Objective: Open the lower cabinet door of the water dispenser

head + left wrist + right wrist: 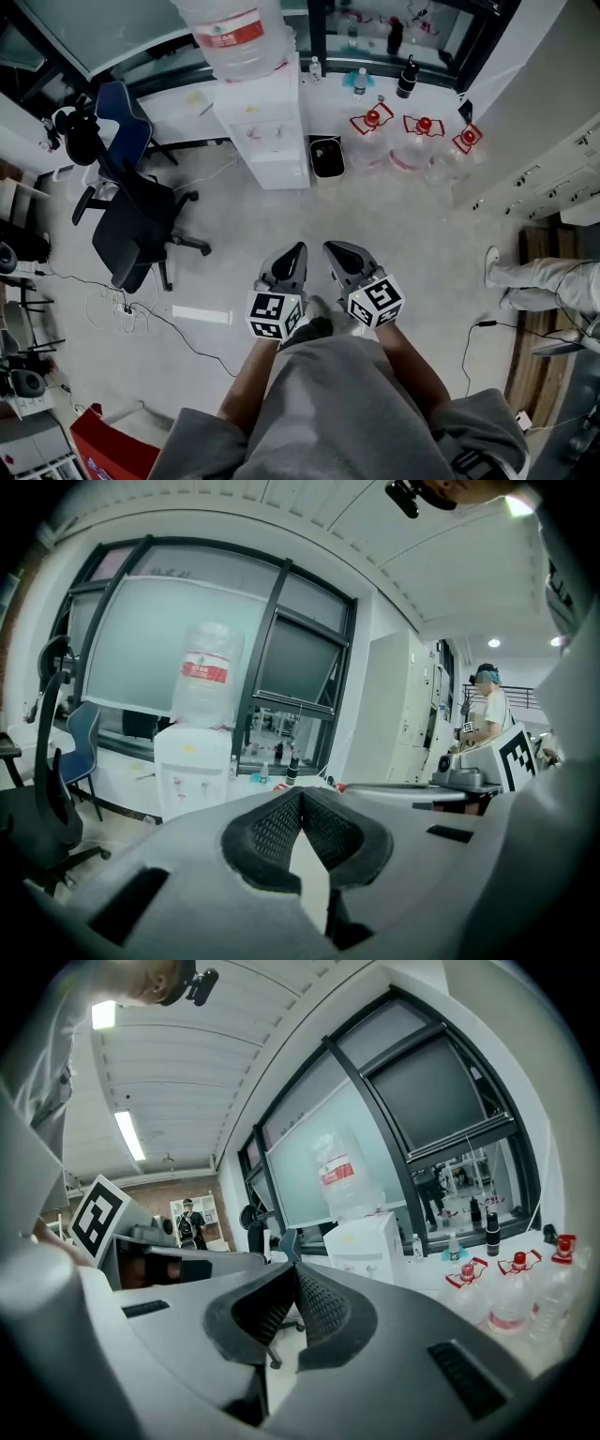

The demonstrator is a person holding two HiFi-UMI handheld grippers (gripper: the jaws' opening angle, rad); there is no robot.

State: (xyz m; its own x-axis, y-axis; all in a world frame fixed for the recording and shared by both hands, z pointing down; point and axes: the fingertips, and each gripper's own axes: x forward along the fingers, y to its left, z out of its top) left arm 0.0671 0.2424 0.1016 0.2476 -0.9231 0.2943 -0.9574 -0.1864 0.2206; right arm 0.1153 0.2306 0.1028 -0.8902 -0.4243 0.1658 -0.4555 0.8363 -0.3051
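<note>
Water dispenser (262, 122): white floor-standing unit with an inverted bottle (234, 33) on top. Well ahead of both claws, slightly to their left, across bare floor.

Office chair (131, 220): dark, well to the left of the left claw.

Lower cabinet door (281, 169): white panel low on the dispenser front, facing the claws. Judged light, stiff, smooth and hinged. Handle or recess too small to make out; best hold probably the free vertical edge.

Spare jugs (417, 141): red-capped, ahead and right of the right claw.

Left claw (297, 251): closed, empty.

Right claw (331, 249): closed, empty, just beside the left.
</note>
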